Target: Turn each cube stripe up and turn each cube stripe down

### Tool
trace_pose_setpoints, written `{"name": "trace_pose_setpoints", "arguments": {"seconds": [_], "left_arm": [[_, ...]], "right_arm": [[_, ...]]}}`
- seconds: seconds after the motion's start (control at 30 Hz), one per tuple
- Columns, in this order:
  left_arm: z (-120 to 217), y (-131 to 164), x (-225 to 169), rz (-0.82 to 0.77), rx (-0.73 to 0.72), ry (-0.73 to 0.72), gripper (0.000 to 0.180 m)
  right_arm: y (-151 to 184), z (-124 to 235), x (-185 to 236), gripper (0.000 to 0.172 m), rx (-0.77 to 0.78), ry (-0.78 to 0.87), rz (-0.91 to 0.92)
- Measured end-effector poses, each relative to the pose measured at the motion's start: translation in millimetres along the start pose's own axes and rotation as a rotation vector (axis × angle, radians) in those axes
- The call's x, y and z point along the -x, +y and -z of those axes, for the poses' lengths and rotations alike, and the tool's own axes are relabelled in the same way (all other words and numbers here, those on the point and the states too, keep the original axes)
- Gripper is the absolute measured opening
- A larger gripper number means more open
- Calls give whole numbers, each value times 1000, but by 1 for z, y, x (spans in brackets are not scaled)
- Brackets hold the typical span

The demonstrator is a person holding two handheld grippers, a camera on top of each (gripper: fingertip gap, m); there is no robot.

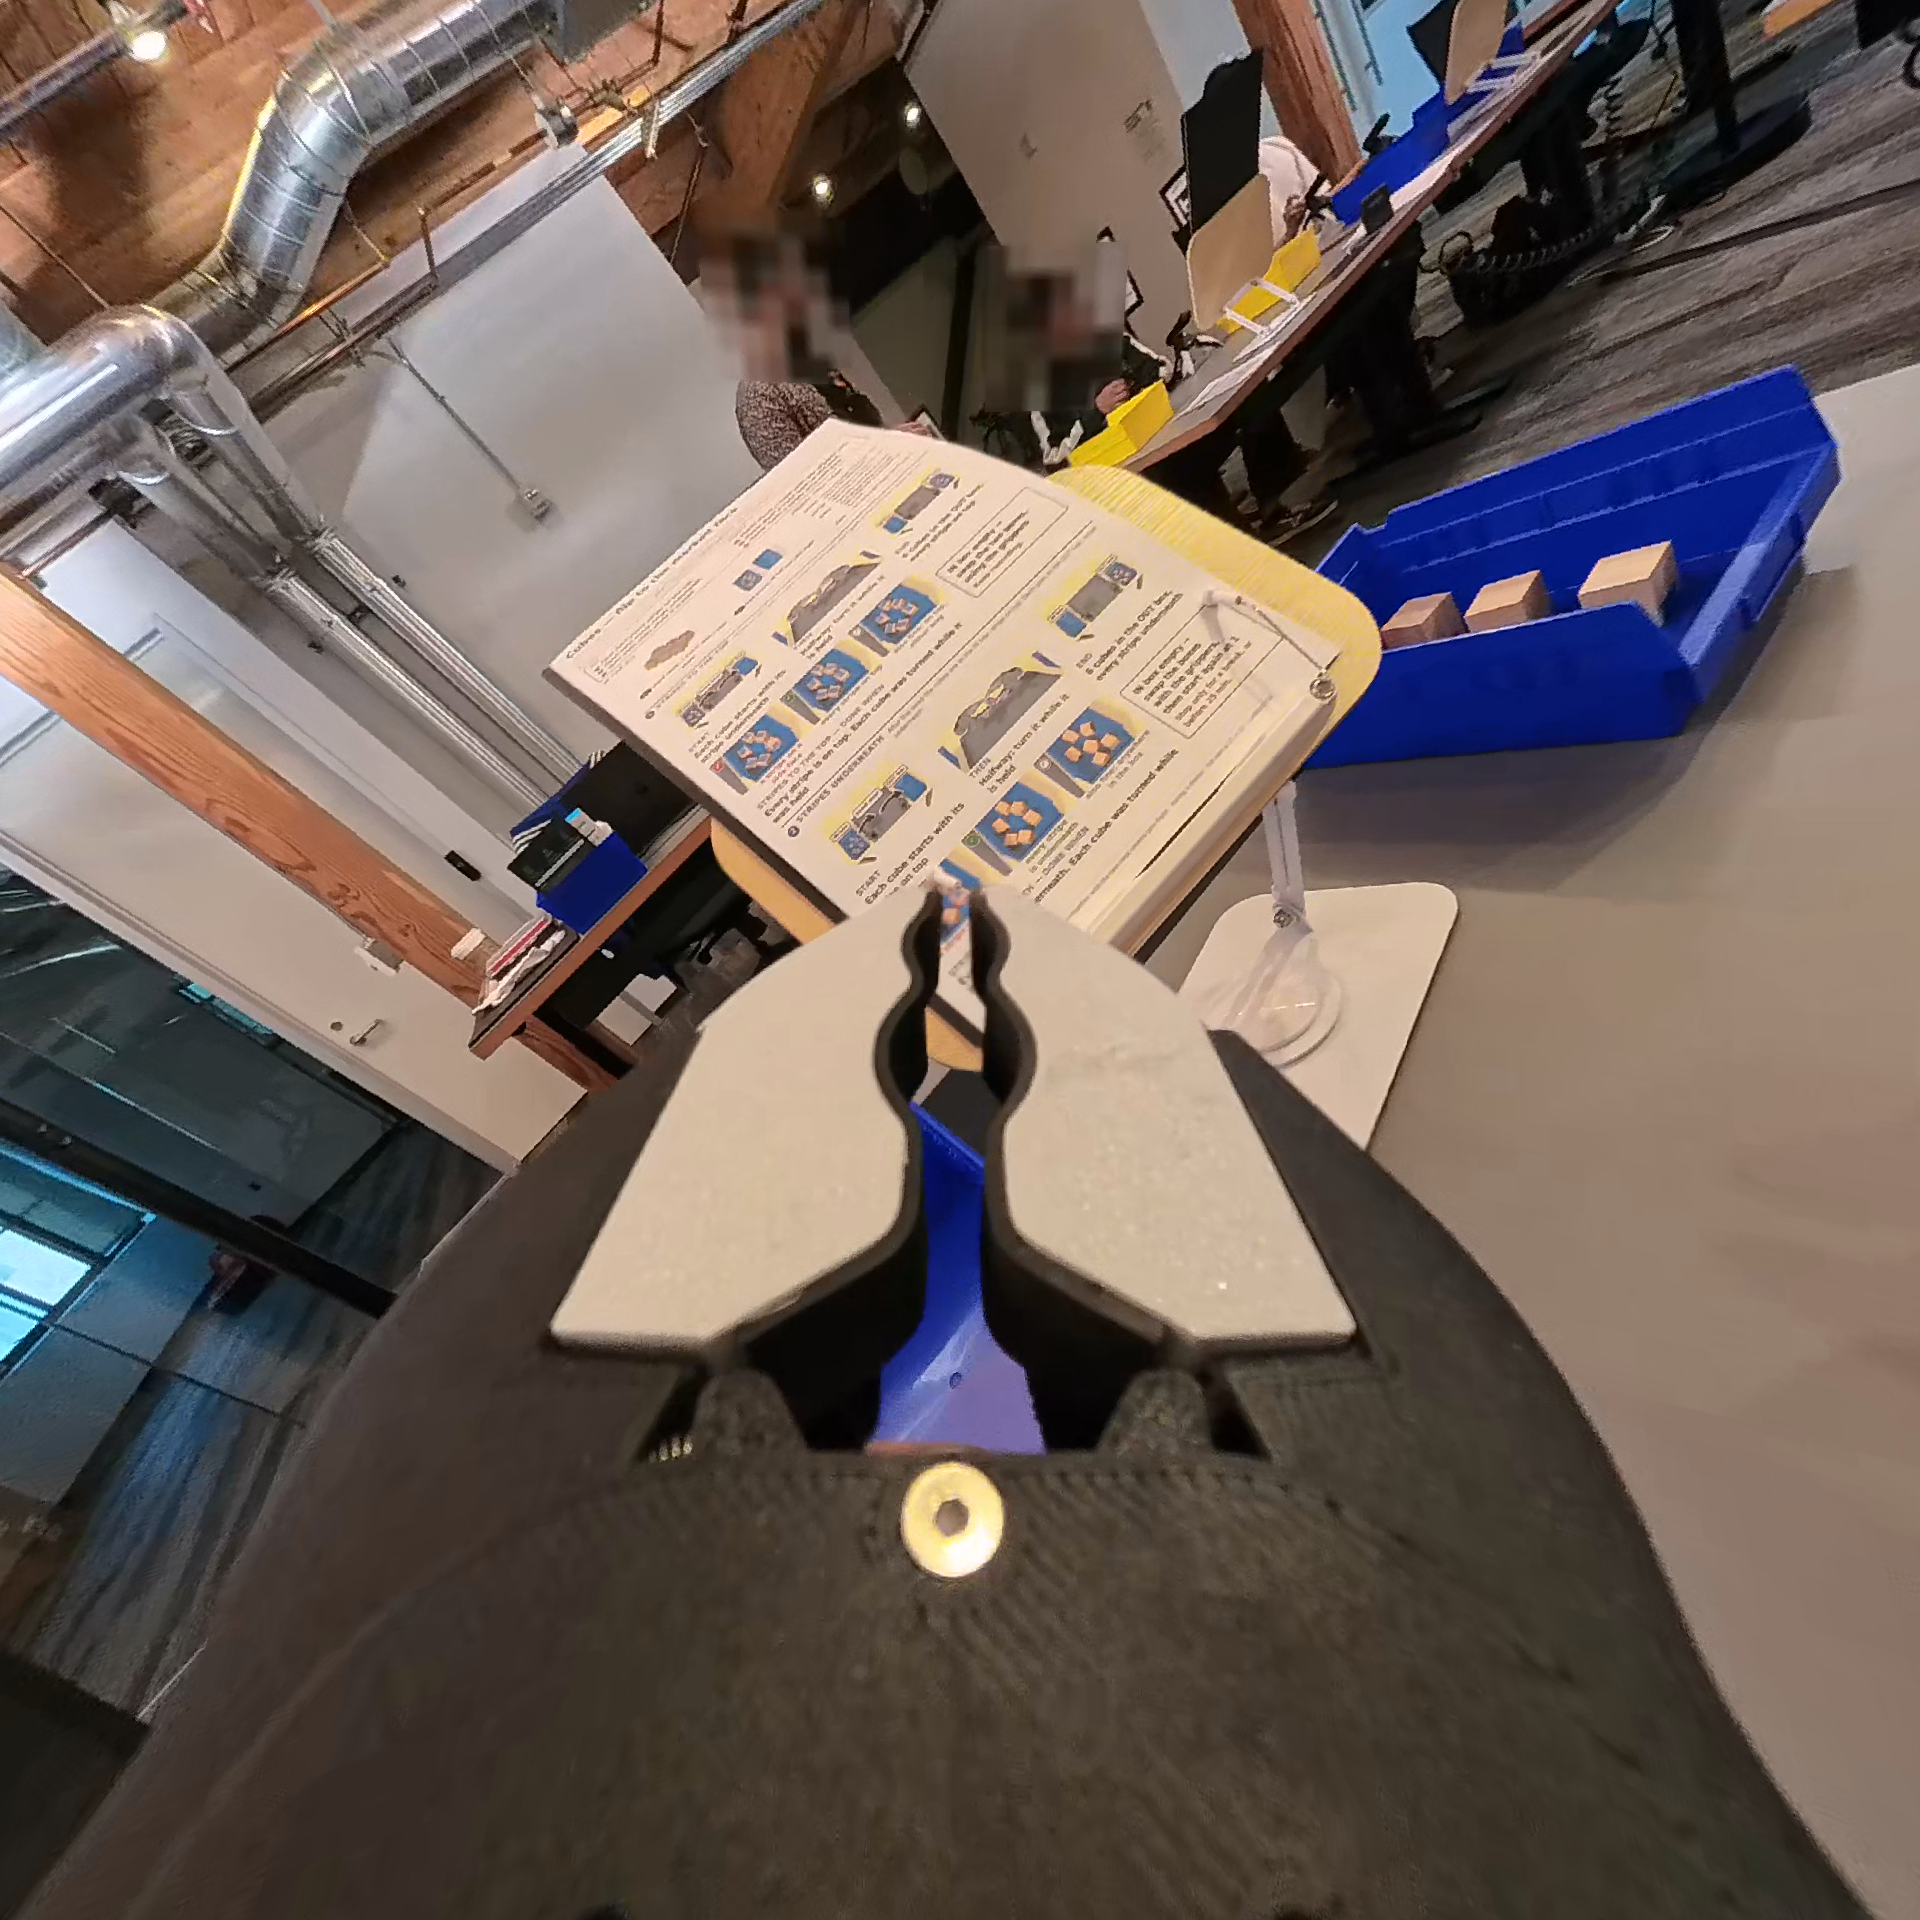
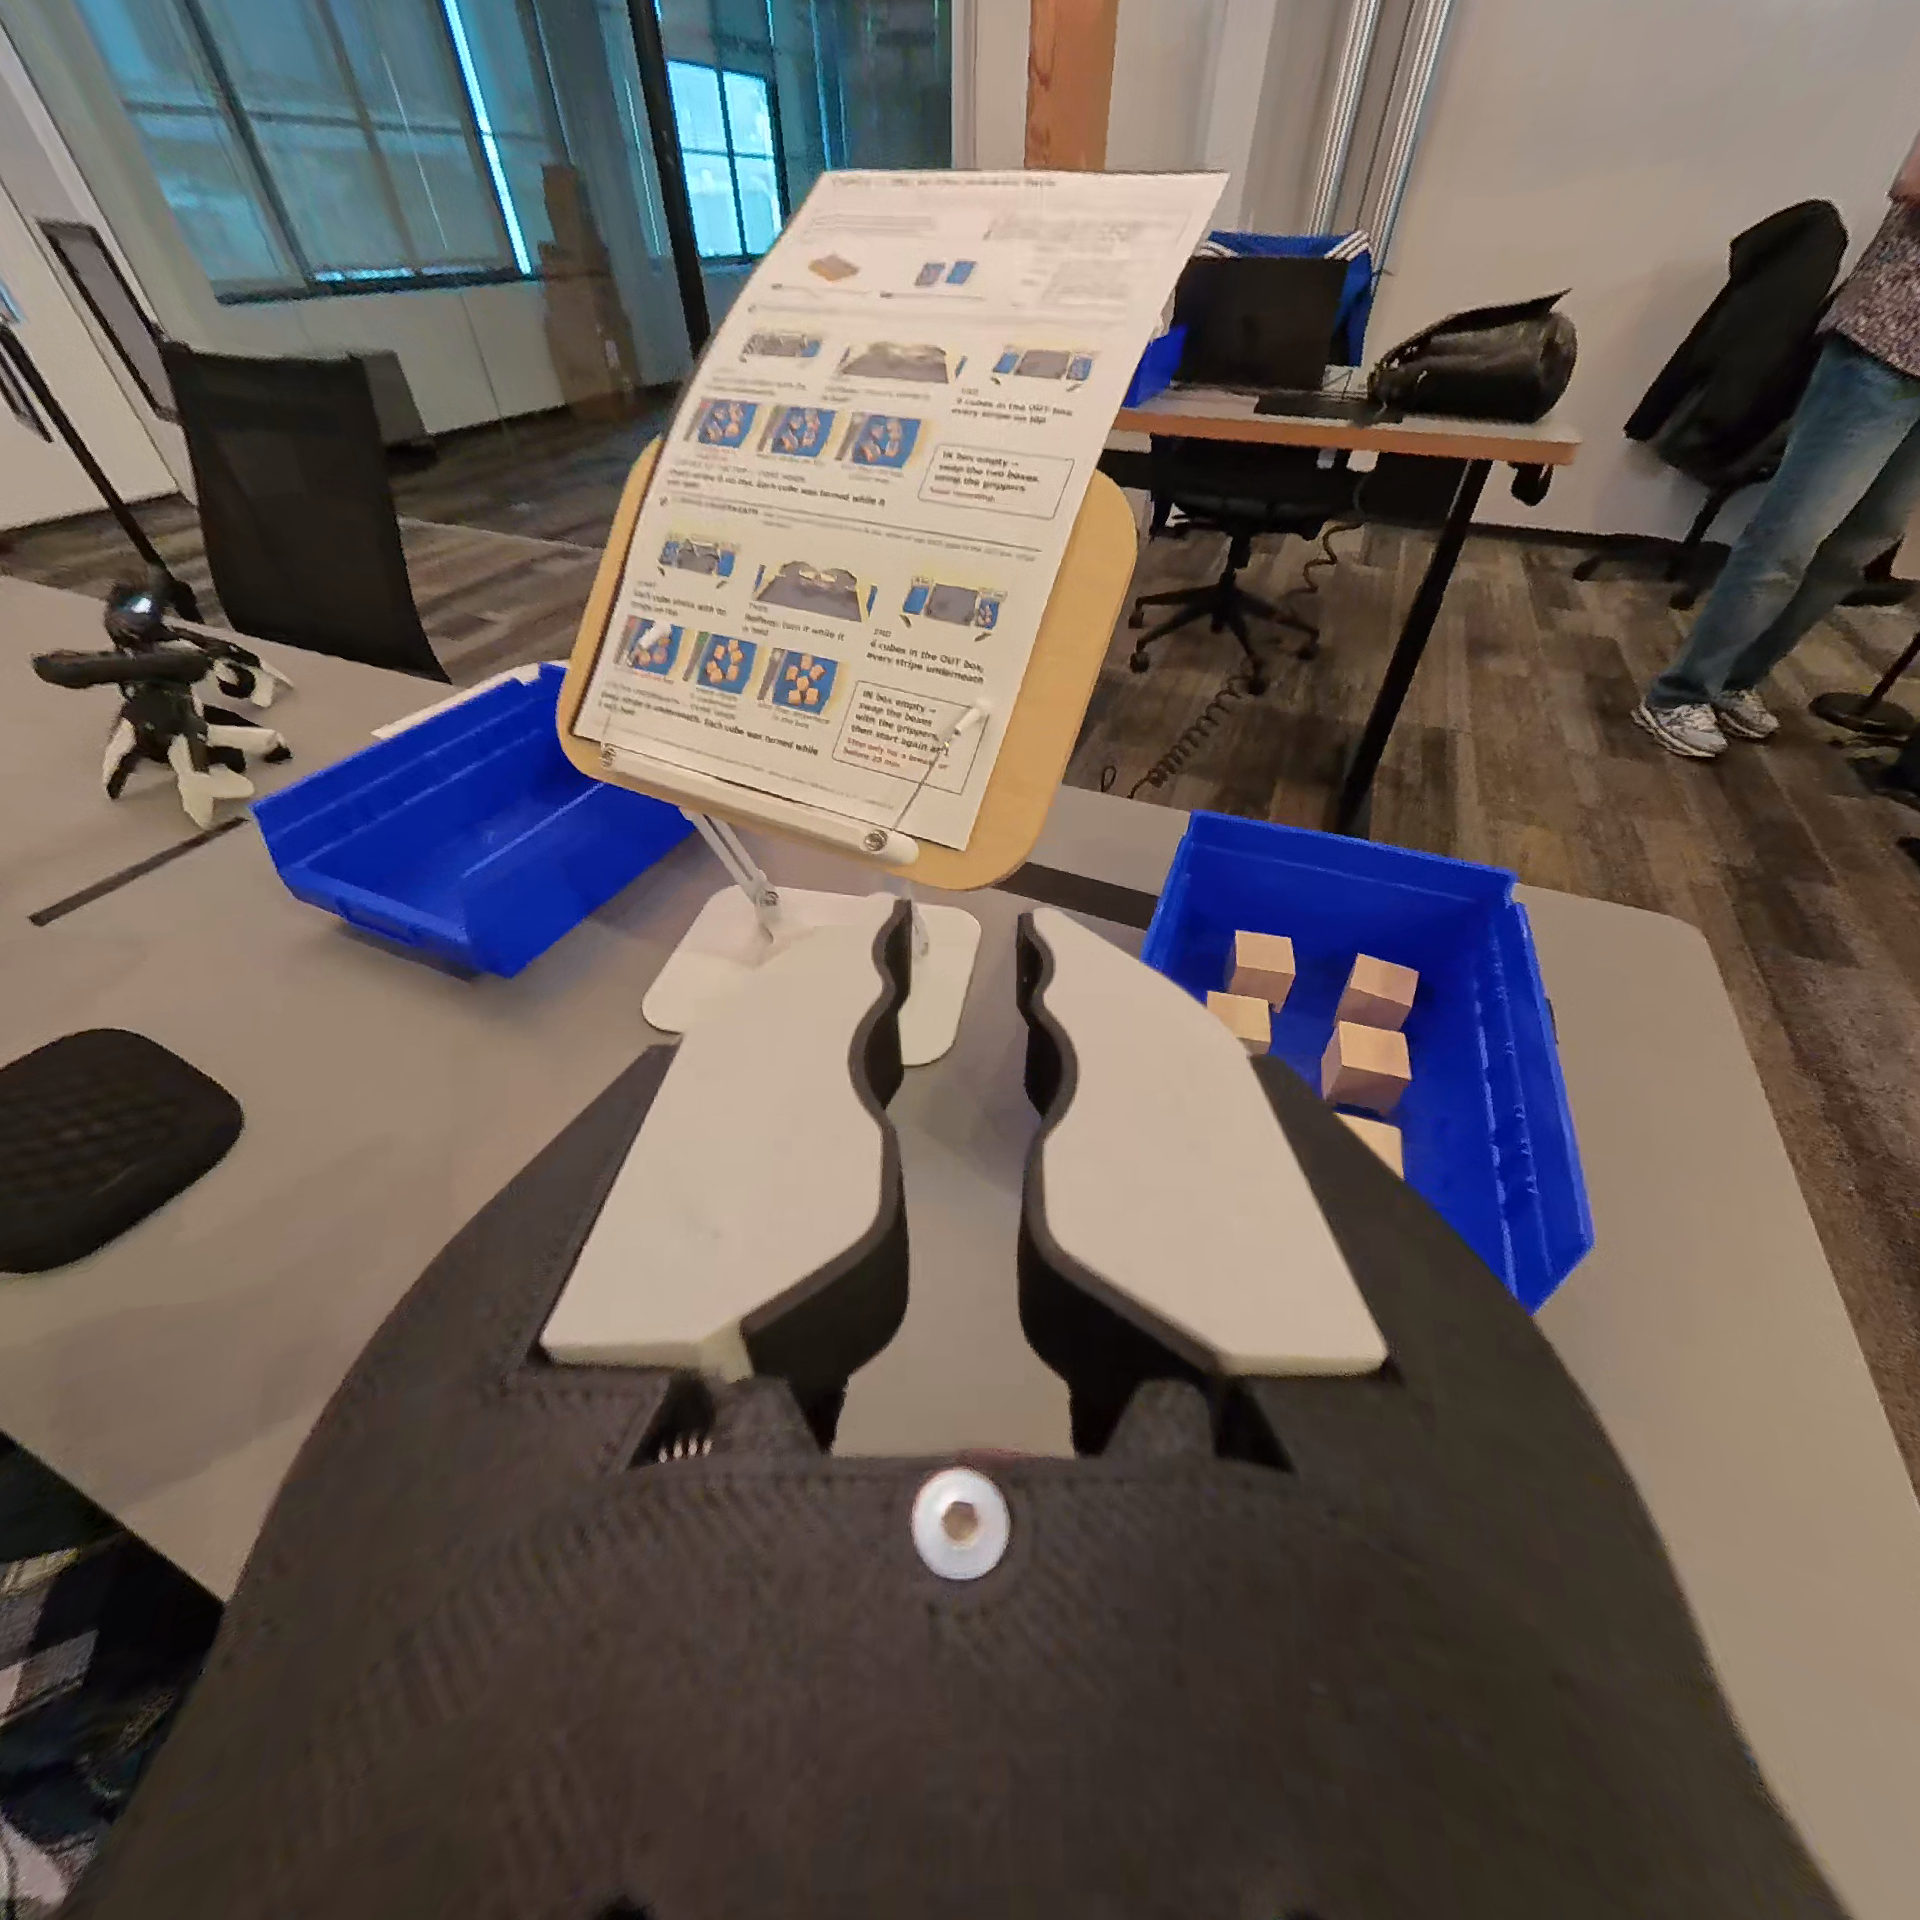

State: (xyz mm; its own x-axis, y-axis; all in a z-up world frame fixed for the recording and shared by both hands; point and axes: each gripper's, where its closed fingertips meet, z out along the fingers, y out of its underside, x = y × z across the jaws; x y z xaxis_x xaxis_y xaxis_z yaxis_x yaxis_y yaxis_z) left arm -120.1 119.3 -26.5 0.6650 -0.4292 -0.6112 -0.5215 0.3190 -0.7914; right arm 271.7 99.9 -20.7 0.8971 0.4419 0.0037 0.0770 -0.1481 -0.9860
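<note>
The right hand-held gripper [image 2: 961, 935] hangs open and bare over clear surface [image 2: 416, 1091]; the cubes' bin [image 2: 1496, 1039] at two o'clock hugs the edge. The left hand-held gripper [image 1: 958, 904] is nearly closed, bare.

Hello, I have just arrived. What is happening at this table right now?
A person holds two grippers over a grey table, and neither holds anything. The right gripper is open above bare table. The left gripper is nearly shut and points up at the instruction sheet on its stand. Wooden cubes wait in the blue bin on the right; the blue bin on the left looks empty.
</note>
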Motion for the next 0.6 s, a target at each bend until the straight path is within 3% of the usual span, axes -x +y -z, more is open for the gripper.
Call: {"name": "trace_pose_setpoints", "arguments": {"seconds": [0.27, 0.6], "left_arm": [[-9, -7, -18, -7, 5, 34, 8], [-35, 10, -46, -13, 67, 81, 15]], "right_arm": [[-2, 3, 11, 18, -22, -28, 14], [14, -9, 4, 17, 7, -57, 6]]}}
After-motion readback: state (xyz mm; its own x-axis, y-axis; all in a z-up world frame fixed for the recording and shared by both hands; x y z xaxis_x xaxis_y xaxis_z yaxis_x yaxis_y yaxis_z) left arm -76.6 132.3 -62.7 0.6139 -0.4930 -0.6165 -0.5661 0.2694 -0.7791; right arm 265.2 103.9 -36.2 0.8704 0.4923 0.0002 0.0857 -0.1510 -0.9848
